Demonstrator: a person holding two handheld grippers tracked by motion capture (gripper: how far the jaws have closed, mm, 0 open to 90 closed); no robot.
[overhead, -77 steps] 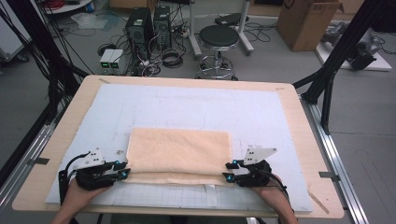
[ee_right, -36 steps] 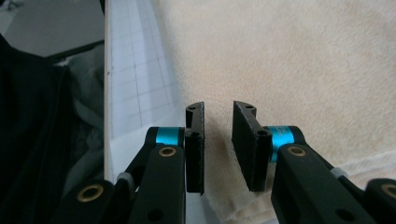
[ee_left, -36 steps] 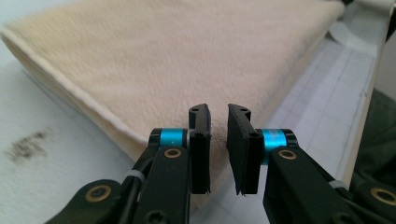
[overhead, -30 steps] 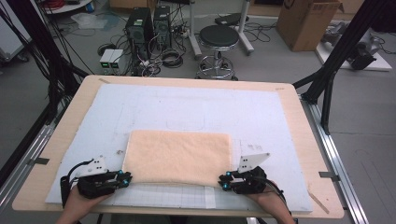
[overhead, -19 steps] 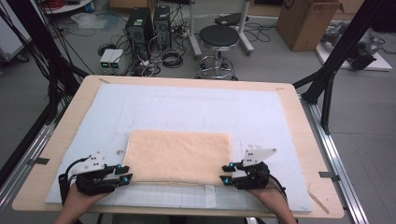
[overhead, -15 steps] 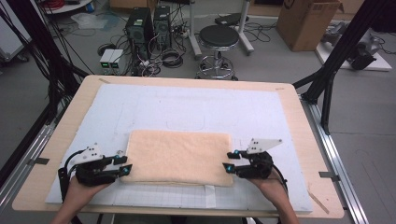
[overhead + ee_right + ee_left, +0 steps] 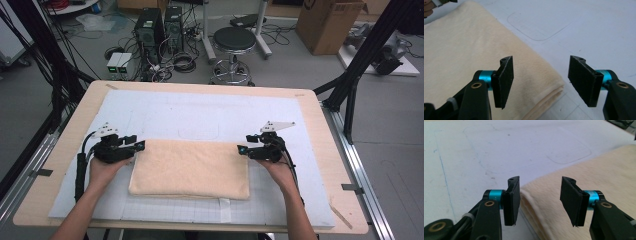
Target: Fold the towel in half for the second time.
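Worktop (image 7: 330, 165) first: it is a big wooden board with a white mat (image 7: 200, 112) laid on top. A folded cream towel (image 7: 192, 169) lies flat on the near half of the mat, about in the middle. Its long side runs from left to right across the worktop, and its short sides face the two hands. The folded layers show at its corner in the right gripper view, so it looks folded more than once. The left gripper (image 7: 136, 145) sits at the towel's far left corner, and the right gripper (image 7: 242, 149) sits at the far right corner. Both have just been opening. In the left gripper view the fingers (image 7: 512, 200) stand apart with the towel's edge between them, but not pinched. In the right gripper view the fingers (image 7: 504, 80) stand apart over the towel's corner (image 7: 554, 85) and hold nothing. The next job looks like grabbing the two far corners for another fold. To do it well, both hands should go low, take all the layers at once, pinch at the same time, and lift evenly so the towel stays straight.
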